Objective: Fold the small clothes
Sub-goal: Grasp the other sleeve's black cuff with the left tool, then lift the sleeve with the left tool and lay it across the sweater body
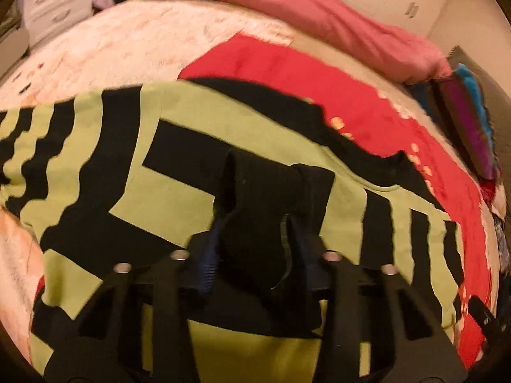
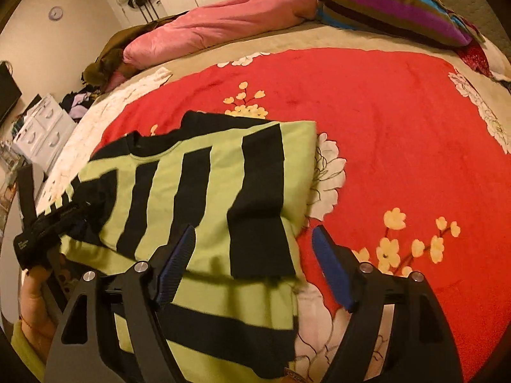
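Two views tell us where the fold stands. From the left wrist we look over the left hand-held gripper [image 1: 255, 223], whose blue pads are clamped on a bunch of black fabric belonging to the green-and-black shirt [image 1: 134, 172]. That shirt is spread across the bed [image 1: 127, 41], lying partly on the red floral blanket [image 1: 319, 73], with a pink duvet [image 1: 319, 16] heaped well behind it. We judge the pinched part to be a sleeve or an edge of the shirt, though motion blur keeps us from saying which.

From the right wrist we see the right hand-held gripper [image 2: 255, 265] with its jaws wide apart and nothing between them, hovering over the shirt's [image 2: 207, 198] near right edge. On this side the shirt already appears doubled over, a striped flap resting on the body and the black collar pointing away from us. At the far left, the left hand-held gripper [image 2: 68, 214] grips the shirt's other side. A striped pillow [image 2: 392, 6] sits at the head of the bed.

We judge the task to be partway: one side seems folded in, the left side is being handled, and a final fold remains.
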`<state>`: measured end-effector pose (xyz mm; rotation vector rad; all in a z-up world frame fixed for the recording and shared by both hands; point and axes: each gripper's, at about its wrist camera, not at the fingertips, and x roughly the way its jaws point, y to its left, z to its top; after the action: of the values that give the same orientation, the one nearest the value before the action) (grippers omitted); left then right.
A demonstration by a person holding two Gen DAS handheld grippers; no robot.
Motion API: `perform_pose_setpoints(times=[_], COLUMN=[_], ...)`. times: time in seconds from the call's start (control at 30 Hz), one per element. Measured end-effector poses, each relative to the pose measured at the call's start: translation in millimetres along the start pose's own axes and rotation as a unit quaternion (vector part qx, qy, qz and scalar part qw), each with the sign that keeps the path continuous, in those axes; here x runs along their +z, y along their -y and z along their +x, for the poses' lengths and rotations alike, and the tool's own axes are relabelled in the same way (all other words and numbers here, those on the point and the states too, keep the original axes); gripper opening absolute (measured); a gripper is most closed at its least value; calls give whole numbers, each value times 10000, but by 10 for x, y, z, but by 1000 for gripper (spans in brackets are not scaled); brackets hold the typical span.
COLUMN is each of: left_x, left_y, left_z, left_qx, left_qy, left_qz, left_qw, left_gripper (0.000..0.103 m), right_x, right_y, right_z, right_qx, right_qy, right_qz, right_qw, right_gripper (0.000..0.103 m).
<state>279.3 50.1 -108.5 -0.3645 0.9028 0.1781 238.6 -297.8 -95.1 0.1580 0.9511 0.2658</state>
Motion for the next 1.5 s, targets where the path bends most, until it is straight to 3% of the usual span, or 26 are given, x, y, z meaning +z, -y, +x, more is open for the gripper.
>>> perform_pose_setpoints(times=[0.17, 0.33, 0.43, 0.53, 0.6, 0.77, 0.9, 1.07, 1.2, 1.37, 1.5], left_x=[89, 72, 73, 88, 90, 155, 181, 185, 156, 106, 67], left_y=[-47, -165, -267, -319, -371, -533, -713, -1102, -1562, -2148, -2686], left_z=[-248, 3, -71, -212, -282, -465, -636, -870, -1014, -1067, -1065], left_qx=[261, 321, 219, 309, 418, 594, 716, 848, 883, 1078, 1013], left_qy=[581, 210, 266, 456, 540, 734, 836, 1016, 1069, 1040, 1044], left_qz=[255, 267, 148, 201, 149, -67, -245, -688, -1175, -1833, -2543], left_qw=[9976, 9989, 9993, 9983, 9976, 9955, 9936, 9888, 9833, 9716, 9561], left_gripper=[23, 38, 47, 58, 59, 60, 71, 85, 86, 86, 86], right_x=[34, 45, 14, 0, -4, -1, 6, 26, 11, -45, -101], right_y=[-174, -363, -358, -394, -435, -475, -587, -910, -1312, -1751, -2081], right_z=[3, 275, 511, 536, 496, 318, 169, 13, -66, -88, -25], right_qx=[-31, 70, -211, -323, -356, -148, 109, 463, 787, 1058, 1080], right_qy=[138, -149, -496, -473, -440, -284, -168, 12, 137, 154, 133], right_qz=[-231, -257, -175, -251, -343, -313, -325, -598, -1024, -1457, -1908], right_qw=[9996, 9995, 9984, 9980, 9978, 9990, 9993, 9971, 9915, 9835, 9756], right_gripper=[74, 74, 74, 73, 74, 74, 82, 87, 93, 93, 93])
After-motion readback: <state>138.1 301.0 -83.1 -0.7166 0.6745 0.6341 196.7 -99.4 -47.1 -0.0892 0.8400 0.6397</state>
